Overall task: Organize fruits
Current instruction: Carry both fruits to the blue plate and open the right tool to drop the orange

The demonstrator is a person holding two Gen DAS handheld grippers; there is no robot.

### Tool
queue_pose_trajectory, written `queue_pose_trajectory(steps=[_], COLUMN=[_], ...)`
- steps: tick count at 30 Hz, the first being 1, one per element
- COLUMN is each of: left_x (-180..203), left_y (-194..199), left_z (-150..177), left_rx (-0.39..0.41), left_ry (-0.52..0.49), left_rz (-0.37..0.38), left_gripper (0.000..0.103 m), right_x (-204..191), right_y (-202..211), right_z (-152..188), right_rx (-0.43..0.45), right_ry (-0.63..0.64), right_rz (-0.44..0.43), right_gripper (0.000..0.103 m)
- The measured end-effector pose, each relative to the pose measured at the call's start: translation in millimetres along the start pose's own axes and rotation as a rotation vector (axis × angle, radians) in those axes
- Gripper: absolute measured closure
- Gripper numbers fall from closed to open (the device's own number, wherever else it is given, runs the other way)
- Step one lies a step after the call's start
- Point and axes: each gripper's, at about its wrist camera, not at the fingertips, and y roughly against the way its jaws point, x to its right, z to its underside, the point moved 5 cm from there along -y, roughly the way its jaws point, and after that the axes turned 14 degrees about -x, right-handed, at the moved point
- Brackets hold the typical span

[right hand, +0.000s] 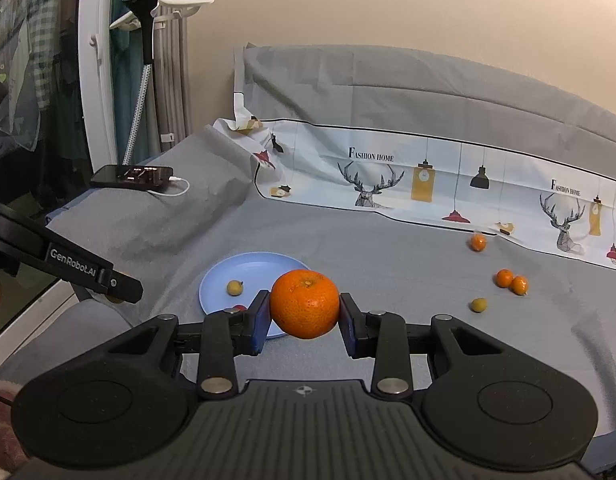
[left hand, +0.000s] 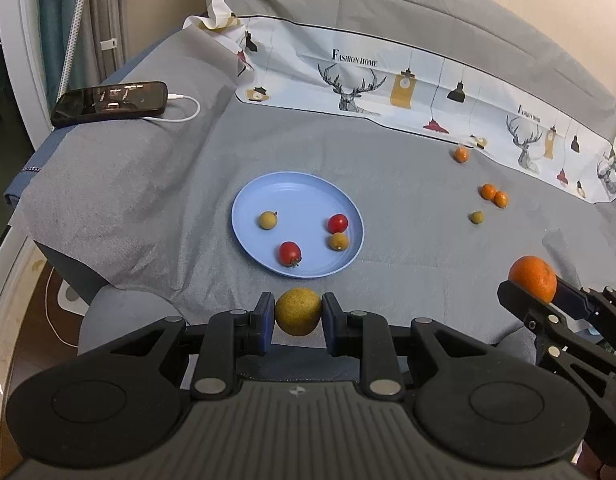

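The left gripper [left hand: 298, 317] clenched a yellow-green fruit [left hand: 298, 311] just short of the blue plate [left hand: 248, 204], while the right gripper [right hand: 305, 312] gripped a mandarin [right hand: 305, 304]; beyond, the plate held two red and two yellowish fruits, and small oranges [left hand: 494, 195] lay scattered on the grey cloth [left hand: 388, 184].

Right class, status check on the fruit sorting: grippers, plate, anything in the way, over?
Left gripper shut on yellow-green fruit. Right gripper shut on orange. Blue plate holds four small fruits. Path to plate clear.
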Motion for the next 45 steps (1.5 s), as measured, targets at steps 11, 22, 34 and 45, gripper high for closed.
queue_pose_trajectory(steps=[11, 22, 34, 45], left_x=[-9, -26, -31, -34], left_y=[-5, -13, -62, -145], left_z=[-5, -29, -88, -131], left_rx=[-0.007, 0.002, -0.052, -0.151], left_ry=[0.038, 0.070, 0.070, 0.039], left_rz=[0.017, 0.000, -0.011, -0.071], left_gripper=[0.076, 0.076, 0.076, 0.076], right_x=[-3, -2, -9, -12], right_y=[-12, -30, -91, -179], right_z=[-1, -2, -31, -56], right_rx=[-0.033, -0.074, -0.137, -0.241], right_ry=[0.011, 0.009, 0.019, 0.033], right_rz=[0.008, 0.014, -0.015, -0.069], right_gripper=[0.066, 0.066, 0.066, 0.065])
